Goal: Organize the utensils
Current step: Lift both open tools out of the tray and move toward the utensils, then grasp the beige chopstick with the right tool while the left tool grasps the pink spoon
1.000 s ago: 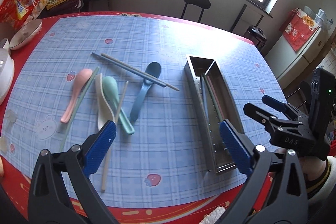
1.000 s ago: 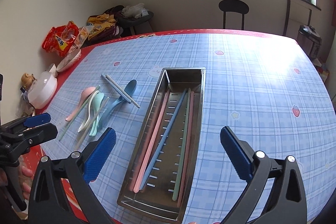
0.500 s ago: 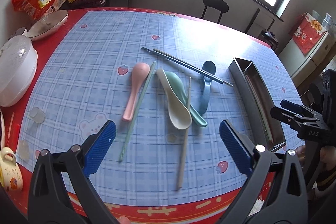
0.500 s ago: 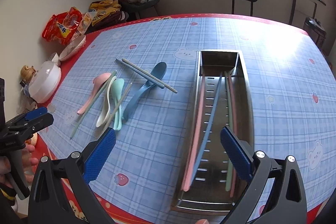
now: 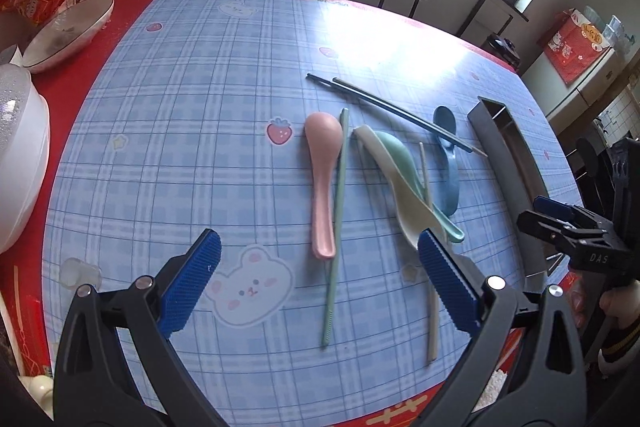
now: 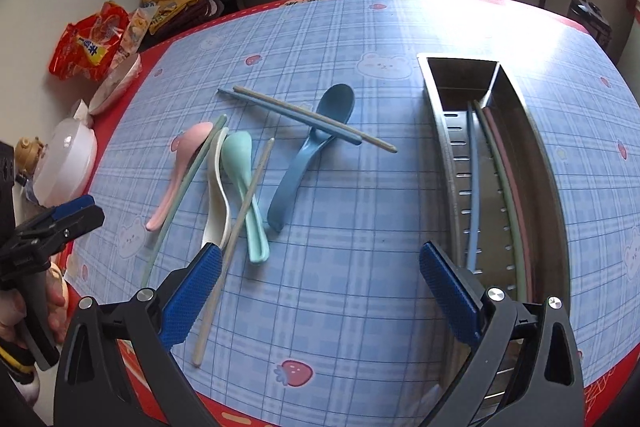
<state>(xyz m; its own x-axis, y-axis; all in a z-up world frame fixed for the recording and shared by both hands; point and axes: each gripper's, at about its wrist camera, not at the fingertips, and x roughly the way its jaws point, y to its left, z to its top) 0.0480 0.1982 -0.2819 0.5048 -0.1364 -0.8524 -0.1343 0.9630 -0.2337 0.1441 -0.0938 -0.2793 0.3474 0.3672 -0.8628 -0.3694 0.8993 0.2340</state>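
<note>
Both tools hover spread over the bench, holding nothing.

The left tool (image 5: pixel 318 287) hangs low over the pink spoon (image 5: pixel 323 179) and green chopstick (image 5: pixel 335 227); the right tool (image 6: pixel 320 291) sits between the spoons and the tray (image 6: pixel 448 131), which holds chopsticks. "DAS" is printed on the right tool's body. Since a second ago, the left tool has swung away from the tray toward the loose utensils, and the right has shifted left too.
</note>
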